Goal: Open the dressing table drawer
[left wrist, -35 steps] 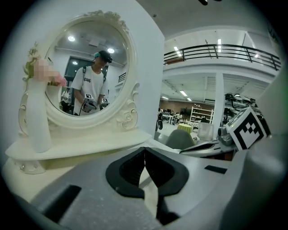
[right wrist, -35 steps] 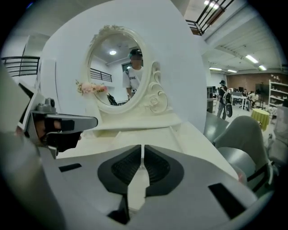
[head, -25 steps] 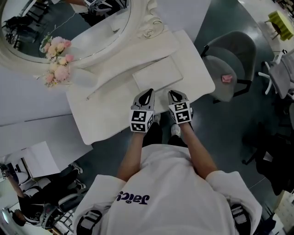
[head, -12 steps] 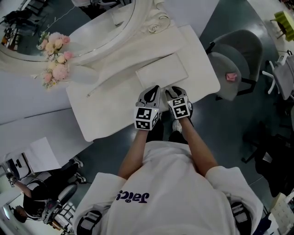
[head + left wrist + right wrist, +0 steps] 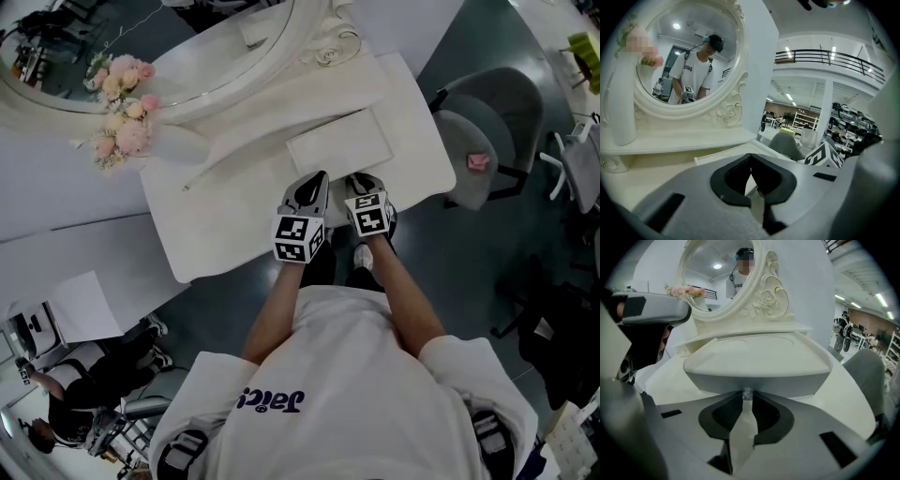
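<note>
At the table's front edge: right gripper on the drawer knob

Its jaws are closing, with the tips touching either side of the small clear knob, low on the drawer front. The left gripper sits just beside it, jaws together and empty. Bare dressing table top flanks the drawer. Open floor lies toward the person, and a grey chair stands off right.
</note>
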